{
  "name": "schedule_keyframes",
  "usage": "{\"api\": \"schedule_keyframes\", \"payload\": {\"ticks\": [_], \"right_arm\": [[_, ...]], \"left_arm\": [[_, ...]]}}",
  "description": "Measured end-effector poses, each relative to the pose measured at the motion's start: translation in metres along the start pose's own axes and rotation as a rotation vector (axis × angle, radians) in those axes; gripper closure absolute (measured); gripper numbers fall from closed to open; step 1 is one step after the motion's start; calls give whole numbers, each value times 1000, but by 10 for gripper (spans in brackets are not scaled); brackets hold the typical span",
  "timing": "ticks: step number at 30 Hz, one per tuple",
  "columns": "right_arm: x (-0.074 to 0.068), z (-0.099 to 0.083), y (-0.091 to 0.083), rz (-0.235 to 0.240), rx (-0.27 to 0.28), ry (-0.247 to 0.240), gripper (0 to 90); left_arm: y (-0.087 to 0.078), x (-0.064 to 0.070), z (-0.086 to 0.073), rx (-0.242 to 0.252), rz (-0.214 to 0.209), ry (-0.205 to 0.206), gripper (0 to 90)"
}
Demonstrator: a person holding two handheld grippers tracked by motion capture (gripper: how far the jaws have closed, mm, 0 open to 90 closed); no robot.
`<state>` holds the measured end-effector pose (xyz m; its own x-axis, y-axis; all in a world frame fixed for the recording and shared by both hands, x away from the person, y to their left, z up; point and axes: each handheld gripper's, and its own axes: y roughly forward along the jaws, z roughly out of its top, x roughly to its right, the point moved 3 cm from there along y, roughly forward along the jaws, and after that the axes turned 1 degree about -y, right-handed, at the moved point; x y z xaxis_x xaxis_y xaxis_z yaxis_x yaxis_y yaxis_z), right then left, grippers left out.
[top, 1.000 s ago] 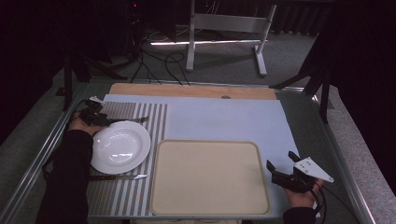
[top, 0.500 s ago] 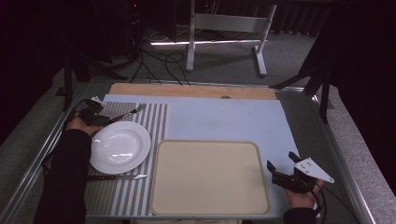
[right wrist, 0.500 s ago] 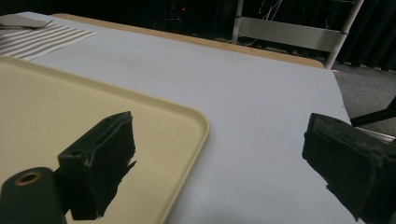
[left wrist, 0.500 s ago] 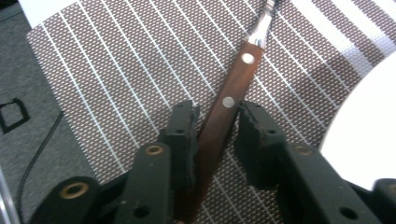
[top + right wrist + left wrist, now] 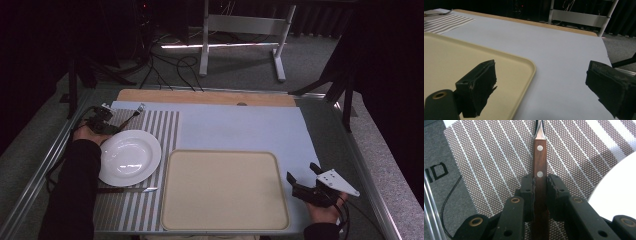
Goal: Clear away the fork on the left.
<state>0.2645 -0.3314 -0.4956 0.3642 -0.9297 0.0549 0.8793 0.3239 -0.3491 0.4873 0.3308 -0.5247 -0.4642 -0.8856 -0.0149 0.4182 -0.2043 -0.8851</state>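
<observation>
- Right gripper [image 5: 544,95]: 2 black jaws rising from the bottom edge, set wide apart, nothing between them; serrated, worn pad faces.
- Left-hand jaw: over the near corner of the tray; brass-ringed pivot hole at its base.
- Right-hand jaw: over the bare blue surface.
- Tray [image 5: 456,60]: cream, raised rim, rounded corner, empty; lying flat on the blue mat.
- Blue mat [image 5: 549,50]: pale, plain, covering most of the tabletop.
- Striped placemat [image 5: 446,21]: far left, brown and white.
- Fork [image 5: 439,13]: metal, at the placemat's far edge, partly cut off.
- Wooden table edge [image 5: 524,22]: behind the mat.
- Metal stand [image 5: 579,17]: beyond the table, dark background.
</observation>
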Motion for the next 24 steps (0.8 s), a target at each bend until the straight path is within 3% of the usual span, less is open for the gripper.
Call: {"api": "schedule_keyframes", "payload": {"ticks": [3, 14, 24], "right_arm": [[0, 0, 0, 0, -1, 1, 93], [-3, 1, 1, 9, 1, -3, 93], [-2, 2, 0, 6, 7, 0, 93]], "left_arm": [[-3, 0, 0, 11, -2, -11, 764], [-27, 4, 4, 126, -18, -92, 764], [-40, 14, 5, 173, -26, -110, 764]]}}
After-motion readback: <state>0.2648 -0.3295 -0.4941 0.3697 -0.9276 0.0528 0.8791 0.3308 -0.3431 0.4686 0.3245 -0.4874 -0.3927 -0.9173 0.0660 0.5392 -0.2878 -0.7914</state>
